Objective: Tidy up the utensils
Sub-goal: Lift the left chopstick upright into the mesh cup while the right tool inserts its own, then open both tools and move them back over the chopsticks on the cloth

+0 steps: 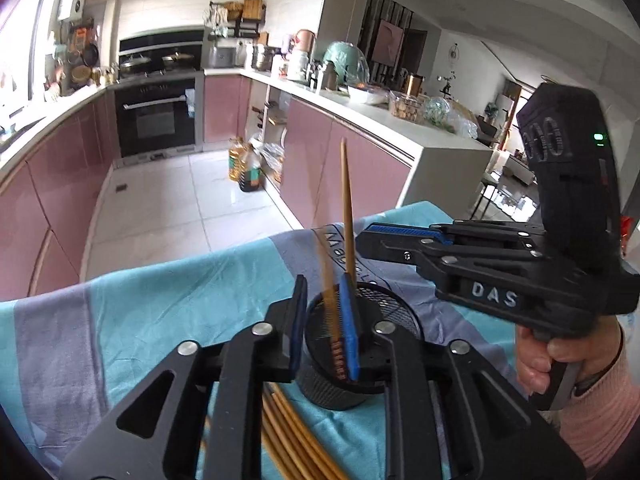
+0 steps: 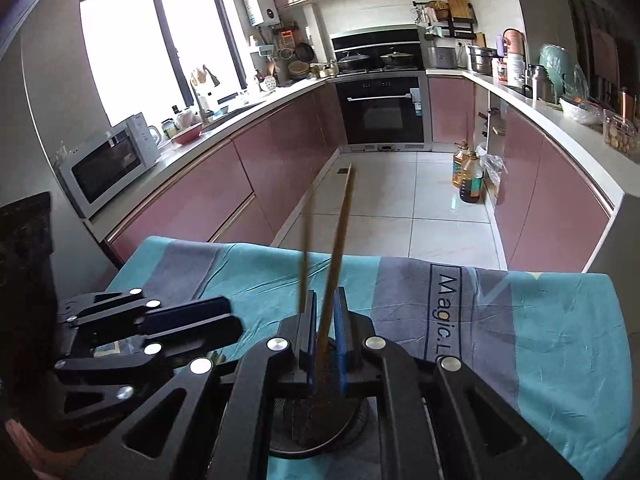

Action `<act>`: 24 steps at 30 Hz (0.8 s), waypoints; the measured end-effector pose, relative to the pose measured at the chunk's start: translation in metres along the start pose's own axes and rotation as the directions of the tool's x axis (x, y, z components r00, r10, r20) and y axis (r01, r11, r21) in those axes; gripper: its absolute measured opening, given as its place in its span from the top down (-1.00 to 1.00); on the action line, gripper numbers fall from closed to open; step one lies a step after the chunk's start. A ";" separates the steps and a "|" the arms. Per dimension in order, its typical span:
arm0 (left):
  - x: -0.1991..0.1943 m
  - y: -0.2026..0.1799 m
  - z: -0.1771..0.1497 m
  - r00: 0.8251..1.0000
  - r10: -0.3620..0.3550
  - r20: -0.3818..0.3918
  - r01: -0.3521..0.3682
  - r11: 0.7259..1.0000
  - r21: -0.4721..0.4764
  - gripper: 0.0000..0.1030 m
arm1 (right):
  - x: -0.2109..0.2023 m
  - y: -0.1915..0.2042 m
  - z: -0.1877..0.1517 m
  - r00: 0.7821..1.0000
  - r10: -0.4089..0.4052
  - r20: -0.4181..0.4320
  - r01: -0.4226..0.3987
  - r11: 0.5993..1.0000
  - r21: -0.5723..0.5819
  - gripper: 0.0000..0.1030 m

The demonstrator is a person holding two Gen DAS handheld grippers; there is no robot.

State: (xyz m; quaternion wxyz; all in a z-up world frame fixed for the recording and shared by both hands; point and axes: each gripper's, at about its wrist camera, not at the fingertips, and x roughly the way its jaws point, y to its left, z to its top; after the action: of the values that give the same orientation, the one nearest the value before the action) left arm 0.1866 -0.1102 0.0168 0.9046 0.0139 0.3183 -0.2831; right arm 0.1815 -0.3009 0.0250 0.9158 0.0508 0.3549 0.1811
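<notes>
While the left tongs [image 1: 324, 320] stand slightly parted over the black mesh holder [image 1: 340, 360], one blurred chopstick [image 1: 330, 300] sits loose between their blue pads. The right tongs [image 2: 325, 336] look nearly pressed together around another chopstick [image 2: 340, 240] above that holder. More chopsticks [image 1: 288, 436] lie on the blue cloth [image 1: 160, 300] covering the tabletop.

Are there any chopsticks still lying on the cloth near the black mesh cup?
Yes: the left wrist view shows a bundle of chopsticks lying on the blue cloth just in front of the black mesh cup.
</notes>
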 end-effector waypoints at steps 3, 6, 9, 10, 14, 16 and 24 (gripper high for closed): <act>-0.017 0.008 -0.007 0.999 0.038 0.033 -0.038 0.999 -0.011 0.59 | -0.004 -0.003 -0.004 0.999 -0.026 0.020 0.026 1.000 0.013 0.75; -0.035 0.015 -0.017 0.992 0.105 0.064 -0.105 0.994 -0.009 0.42 | -0.020 -0.001 -0.011 0.997 -0.028 0.065 0.028 1.000 0.008 0.69; -0.052 0.029 -0.034 0.988 0.145 0.053 -0.144 0.989 -0.011 0.37 | -0.043 0.010 -0.024 0.993 0.007 0.116 -0.004 0.999 -0.032 0.61; -0.054 0.034 -0.043 0.985 0.169 0.033 -0.169 0.986 -0.006 0.36 | -0.048 0.015 -0.027 0.992 0.023 0.124 -0.016 0.999 -0.051 0.60; -0.049 0.049 -0.085 0.978 0.193 -0.079 -0.195 0.981 -0.015 0.36 | -0.062 0.039 -0.055 0.989 0.112 0.098 -0.097 0.985 -0.142 0.58; -0.044 0.057 -0.106 0.974 0.185 -0.129 -0.191 0.981 -0.033 0.36 | -0.057 0.049 -0.068 0.989 0.136 0.050 -0.126 0.980 -0.153 0.58; -0.028 0.070 -0.160 0.955 0.175 -0.238 -0.202 0.975 -0.094 0.37 | 0.011 0.063 -0.120 0.983 0.094 -0.160 -0.113 0.987 -0.116 0.58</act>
State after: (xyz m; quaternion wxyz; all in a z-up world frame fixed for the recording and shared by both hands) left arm 0.1143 -0.0050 -0.1056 0.8841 0.0235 0.4337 -0.1726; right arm 0.0899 -0.2427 -0.0573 0.8764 -0.0022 0.4093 0.2536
